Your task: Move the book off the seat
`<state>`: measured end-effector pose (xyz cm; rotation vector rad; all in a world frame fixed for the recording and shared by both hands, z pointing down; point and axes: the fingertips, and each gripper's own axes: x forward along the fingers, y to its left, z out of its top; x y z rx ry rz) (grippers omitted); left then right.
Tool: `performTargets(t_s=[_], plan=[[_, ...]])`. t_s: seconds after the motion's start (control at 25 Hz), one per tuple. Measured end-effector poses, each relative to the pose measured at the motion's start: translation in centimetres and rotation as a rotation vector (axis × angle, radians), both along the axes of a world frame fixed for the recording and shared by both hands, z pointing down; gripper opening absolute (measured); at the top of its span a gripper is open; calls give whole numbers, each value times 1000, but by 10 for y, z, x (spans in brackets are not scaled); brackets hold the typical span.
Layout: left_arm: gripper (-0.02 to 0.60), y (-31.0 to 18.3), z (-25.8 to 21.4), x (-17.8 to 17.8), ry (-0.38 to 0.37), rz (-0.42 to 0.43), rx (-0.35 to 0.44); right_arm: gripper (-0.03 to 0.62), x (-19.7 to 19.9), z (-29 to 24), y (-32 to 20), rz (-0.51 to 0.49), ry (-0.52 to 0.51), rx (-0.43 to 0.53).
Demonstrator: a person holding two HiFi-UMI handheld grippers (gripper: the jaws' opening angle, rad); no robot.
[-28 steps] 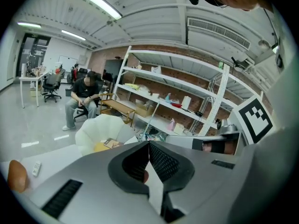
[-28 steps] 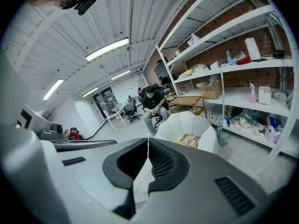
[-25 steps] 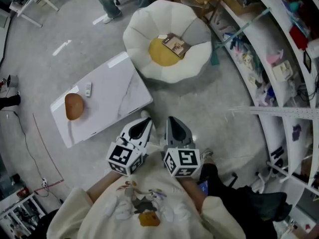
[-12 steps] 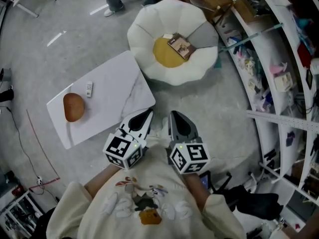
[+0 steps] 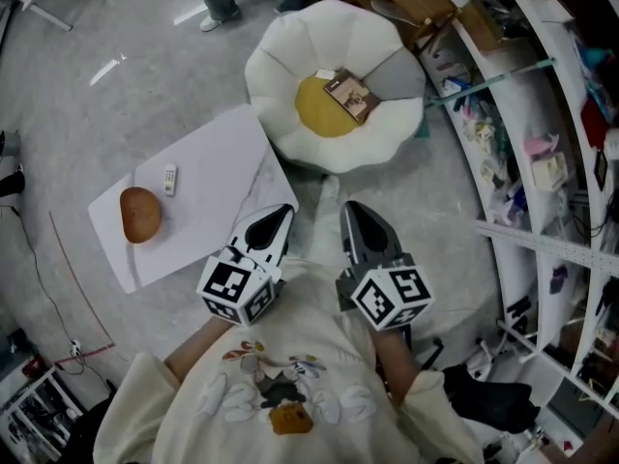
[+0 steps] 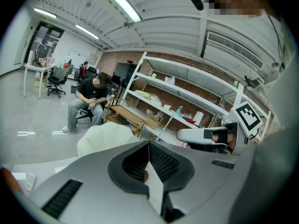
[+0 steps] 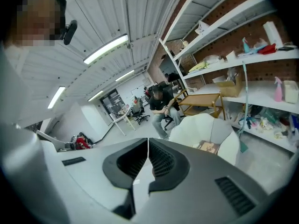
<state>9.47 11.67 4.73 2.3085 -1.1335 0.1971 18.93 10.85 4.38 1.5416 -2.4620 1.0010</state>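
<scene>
Book [image 5: 350, 92] unreached: nearest me, my left gripper [image 5: 284, 210] and right gripper [image 5: 351, 207] each have fingers pressed together on nothing; beyond them it lies on the white seat [image 5: 280, 58], at its yellow centre's far edge.

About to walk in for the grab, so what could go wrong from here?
The brown book lies flat on the white petal-shaped seat; shut left gripper and right gripper must open first, and may only push it. The white marble table corner sits near the left gripper's path.
</scene>
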Motion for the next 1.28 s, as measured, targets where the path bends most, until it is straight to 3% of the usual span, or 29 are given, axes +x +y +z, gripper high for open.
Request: performTargets(t_s=[0.12, 0.48, 0.68, 0.92, 1.08, 1.28], plan=[[11, -24, 2, 7, -16, -4, -1, 11, 9, 2, -23, -34, 18, -10], [11, -101, 35, 55, -47, 7, -109, 11, 55, 31, -97, -180, 79, 2], [12, -143, 74, 72, -62, -3, -187, 12, 79, 75, -144, -238, 122, -47], [12, -202, 128, 95, -98, -18, -260, 12, 112, 137, -209, -239, -27, -134], [12, -236, 177, 114, -96, -48, -306, 12, 138, 215, -234, -291, 96, -218], [12, -271, 231, 131, -133, -54, -323, 12, 166, 274, -260, -229, 71, -270]])
